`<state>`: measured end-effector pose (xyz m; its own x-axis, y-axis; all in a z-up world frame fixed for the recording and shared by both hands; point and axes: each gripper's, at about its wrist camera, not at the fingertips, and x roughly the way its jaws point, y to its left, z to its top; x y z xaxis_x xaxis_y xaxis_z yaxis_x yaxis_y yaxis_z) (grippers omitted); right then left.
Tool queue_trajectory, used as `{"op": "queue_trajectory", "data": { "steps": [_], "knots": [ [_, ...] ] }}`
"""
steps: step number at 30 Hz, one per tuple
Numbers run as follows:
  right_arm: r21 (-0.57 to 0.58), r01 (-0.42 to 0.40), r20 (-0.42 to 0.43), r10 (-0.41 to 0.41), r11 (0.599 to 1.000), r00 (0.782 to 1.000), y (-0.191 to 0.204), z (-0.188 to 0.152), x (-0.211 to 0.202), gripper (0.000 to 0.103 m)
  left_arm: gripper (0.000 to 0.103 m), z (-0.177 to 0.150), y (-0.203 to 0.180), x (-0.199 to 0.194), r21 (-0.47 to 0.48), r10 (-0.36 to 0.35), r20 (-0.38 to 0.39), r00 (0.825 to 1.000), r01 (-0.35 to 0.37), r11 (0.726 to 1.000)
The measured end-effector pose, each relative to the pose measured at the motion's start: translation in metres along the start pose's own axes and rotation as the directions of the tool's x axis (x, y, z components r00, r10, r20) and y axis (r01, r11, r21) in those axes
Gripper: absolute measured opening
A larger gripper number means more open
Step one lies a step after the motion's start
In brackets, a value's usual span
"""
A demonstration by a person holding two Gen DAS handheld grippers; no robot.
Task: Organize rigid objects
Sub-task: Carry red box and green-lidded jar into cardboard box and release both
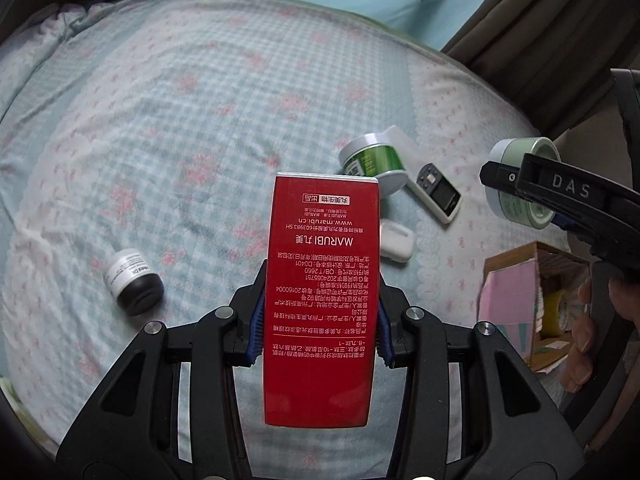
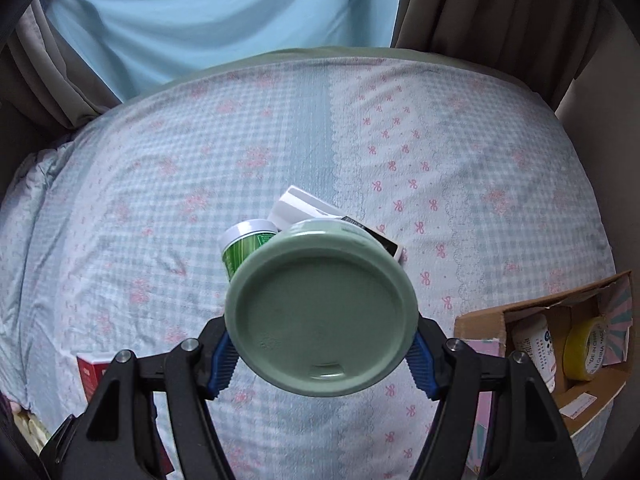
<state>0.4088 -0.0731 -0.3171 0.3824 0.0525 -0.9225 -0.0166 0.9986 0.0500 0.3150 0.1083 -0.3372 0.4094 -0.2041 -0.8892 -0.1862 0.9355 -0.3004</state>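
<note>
Clamped in the left tongs [image 1: 320, 320], a red box [image 1: 322, 300] printed "MARUBI" is held above the bed [image 1: 180, 120]. A green-lidded jar [image 2: 320, 312] is gripped by the right tongs [image 2: 320, 352], left of a cardboard box [image 2: 484, 320].

left claw [image 1: 320, 320] clamping red box [image 1: 322, 300], right claw [image 1: 516, 184] gripping pale green jar [image 1: 520, 160], over checked bedsheet [image 1: 180, 128]

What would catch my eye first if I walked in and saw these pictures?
Probably the tall red box with white print, clamped between the left gripper fingers and filling the middle of the left wrist view. Next, the pale green jar gripped by the right gripper, its round face turned to the camera. Behind both lies a checked bedspread with small containers scattered on it, and an open cardboard box at the right.
</note>
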Motion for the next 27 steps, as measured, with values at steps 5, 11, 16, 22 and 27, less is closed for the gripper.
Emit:
{"op": "queue_trajectory", "data": {
  "steps": [5,11,16,22,27],
  "knots": [
    [0.017,-0.069,0.038,0.068,0.997,0.997,-0.032,-0.003,-0.06,0.066,0.039,0.002,-0.038,-0.045,0.039,-0.045,0.047,0.998,0.044,0.998],
    [-0.026,-0.107,0.06,0.108,0.994,0.992,-0.094,-0.019,-0.131,0.066,0.039,-0.001,-0.11,-0.102,0.048,-0.112,0.094,0.989,0.108,0.993],
    [-0.054,-0.111,0.073,0.115,0.992,0.991,-0.167,-0.033,-0.172,0.066,0.039,-0.01,-0.182,-0.13,0.057,-0.146,0.126,0.981,0.139,0.989],
    [-0.066,-0.07,0.063,0.074,0.995,0.995,-0.254,-0.042,-0.187,0.066,0.039,-0.019,-0.26,-0.127,0.072,-0.178,0.122,0.976,0.17,0.983],
    [-0.051,-0.038,0.017,0.039,0.998,0.999,-0.316,-0.049,-0.169,0.066,0.039,-0.034,-0.314,-0.091,0.102,-0.176,0.062,0.982,0.169,0.98]
  ]
}}
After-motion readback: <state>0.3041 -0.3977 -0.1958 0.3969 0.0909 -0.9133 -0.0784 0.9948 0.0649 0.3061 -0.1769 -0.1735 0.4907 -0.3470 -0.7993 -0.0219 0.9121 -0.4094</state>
